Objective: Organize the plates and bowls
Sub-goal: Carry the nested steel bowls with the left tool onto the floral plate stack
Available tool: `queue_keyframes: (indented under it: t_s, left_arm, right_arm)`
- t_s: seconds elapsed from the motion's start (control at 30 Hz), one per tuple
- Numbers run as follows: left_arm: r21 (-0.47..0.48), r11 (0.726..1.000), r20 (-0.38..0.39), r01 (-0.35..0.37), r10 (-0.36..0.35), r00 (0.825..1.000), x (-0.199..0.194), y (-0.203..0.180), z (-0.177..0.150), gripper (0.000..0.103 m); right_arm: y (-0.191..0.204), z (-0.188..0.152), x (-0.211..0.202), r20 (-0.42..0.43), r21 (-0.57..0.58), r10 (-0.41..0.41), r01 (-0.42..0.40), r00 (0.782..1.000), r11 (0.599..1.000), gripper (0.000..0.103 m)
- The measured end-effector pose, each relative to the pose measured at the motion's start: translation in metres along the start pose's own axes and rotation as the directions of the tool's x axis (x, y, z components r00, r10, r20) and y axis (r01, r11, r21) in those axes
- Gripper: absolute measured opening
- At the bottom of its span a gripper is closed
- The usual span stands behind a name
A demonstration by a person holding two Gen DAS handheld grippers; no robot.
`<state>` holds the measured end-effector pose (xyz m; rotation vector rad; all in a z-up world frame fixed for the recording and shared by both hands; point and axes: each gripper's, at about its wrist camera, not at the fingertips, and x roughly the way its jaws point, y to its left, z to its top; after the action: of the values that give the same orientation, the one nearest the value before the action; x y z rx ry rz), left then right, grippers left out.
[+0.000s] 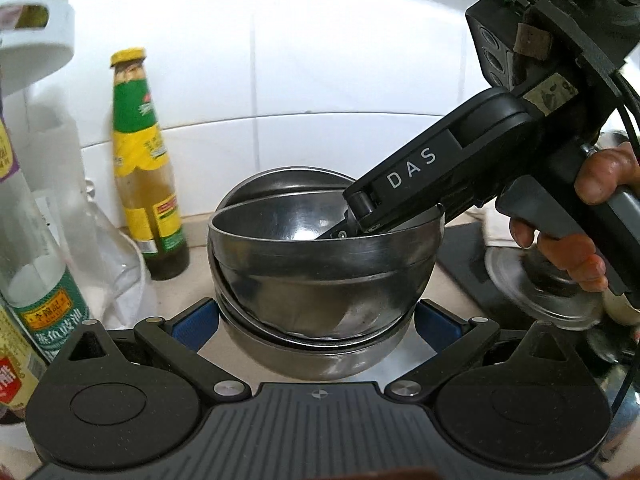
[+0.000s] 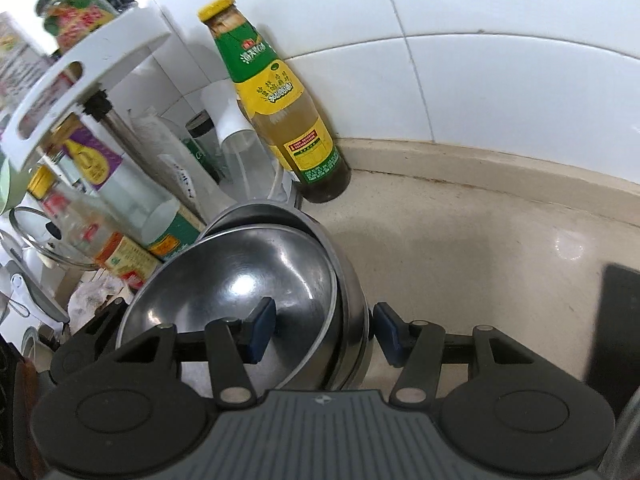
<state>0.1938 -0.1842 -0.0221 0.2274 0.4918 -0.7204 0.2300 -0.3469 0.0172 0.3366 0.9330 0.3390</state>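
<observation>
A stack of steel bowls (image 1: 324, 280) is seen on the pale surface (image 2: 460, 248), near the tiled wall and just beside a crowd of bottles. The bowls are of brushed, dull-grey metal with darker smudges on the outer walls and bright glints inside. They are not nested squarely: the top bowl (image 2: 236, 288) sits tilted in the ones beneath, so that the rims are staggered and the rim of a lower bowl shows behind it.

The left tongs (image 1: 316, 320) are held apart, one blue pad (image 1: 196, 320) on either side of the stack low down — whether the pads touch the metal cannot be told. The right tongs (image 2: 324, 332) are also spread apart and straddle the near walls of the stack: the left pad (image 2: 262, 330) is placed inside the top bowl, the right pad (image 2: 388, 334) outside the stack, with a visible gap at each. In the left wrist view the right tool is seen reaching down into the top bowl, gripped by a hand (image 1: 576, 240).

A sauce bottle (image 2: 280, 100) with a yellow cap and green-and-yellow label stands behind the stack against the wall. A white rack (image 2: 80, 92) holds further bottles at the left.
</observation>
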Motion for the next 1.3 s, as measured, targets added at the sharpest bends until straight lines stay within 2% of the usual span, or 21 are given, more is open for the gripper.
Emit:
queue_keyframes:
  t_s: [0.33,0.47,0.57,0.77,1.0,1.3]
  left_arm:
    - [0.057,0.994,-0.041,0.095,-0.092,0.995,-0.028,-0.049,-0.021,0.103]
    - [0.057,0.990,-0.072,0.127,-0.123,0.990,-0.026,-0.058,-0.034,0.103]
    - [0.097,0.989,-0.048,0.110,-0.106,0.993,-0.026,-0.065,-0.041,0.102]
    - [0.096,0.992,-0.061,0.077,-0.071,0.996,-0.038,-0.055,-0.041,0.100]
    - [0.089,0.996,-0.077,0.022,-0.015,0.997,-0.057,-0.057,-0.046,0.100]
    - [-0.074,0.996,-0.067,-0.059,0.054,0.996,-0.073,-0.049,-0.037,0.102]
  right_arm:
    - [-0.015,-0.068,-0.035,-0.028,0.102,-0.054,0.057,0.998,0.993,0.051]
    - [-0.022,-0.089,-0.038,-0.037,0.119,-0.090,0.094,0.995,0.989,0.045]
    - [-0.024,-0.094,-0.048,0.004,0.122,-0.113,0.112,0.994,0.986,0.042]
    - [-0.021,-0.103,-0.057,0.034,0.068,-0.175,0.172,0.984,0.983,0.042]
    - [-0.023,-0.101,-0.063,0.064,0.066,-0.157,0.153,0.986,0.986,0.042]
    - [-0.017,-0.105,-0.093,0.159,0.032,-0.133,0.129,0.978,0.991,0.043]
